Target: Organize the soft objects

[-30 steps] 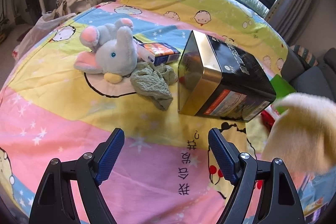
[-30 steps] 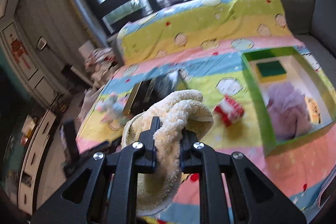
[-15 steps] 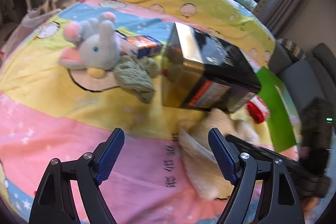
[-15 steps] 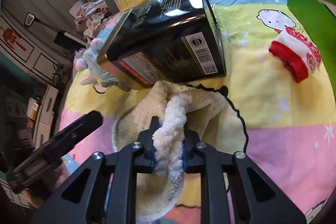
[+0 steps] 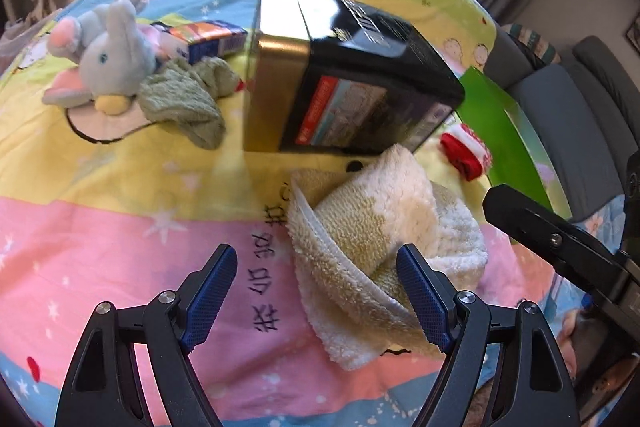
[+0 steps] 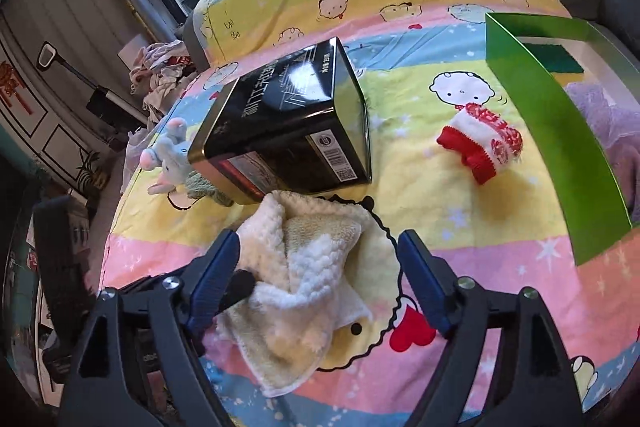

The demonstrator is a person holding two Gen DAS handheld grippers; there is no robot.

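A cream fluffy towel point(image 5: 372, 239) point(image 6: 304, 267) lies crumpled on the cartoon bedspread, just in front of a black and gold tin point(image 5: 348, 79) point(image 6: 288, 123). My right gripper point(image 6: 320, 279) straddles the towel with its jaws opening, and the blue pads are clear of the cloth. My left gripper point(image 5: 316, 291) is open beside it, with part of the towel between its fingers but not pinched. A grey elephant plush point(image 5: 108, 55) and a green cloth point(image 5: 184, 99) lie left of the tin. A red and white sock point(image 6: 480, 147) lies to the right.
A green box point(image 6: 552, 131) at the right holds a purple cloth point(image 6: 600, 115) and a green sponge point(image 6: 552, 57). A small blue and orange carton point(image 5: 208, 39) sits behind the plush. Piled clothes point(image 6: 164, 71) lie beyond the bed's far left corner.
The right gripper came down with the towel, set it on the bedspread in front of the tin and opened its jaws. The left gripper moved right, toward the towel.
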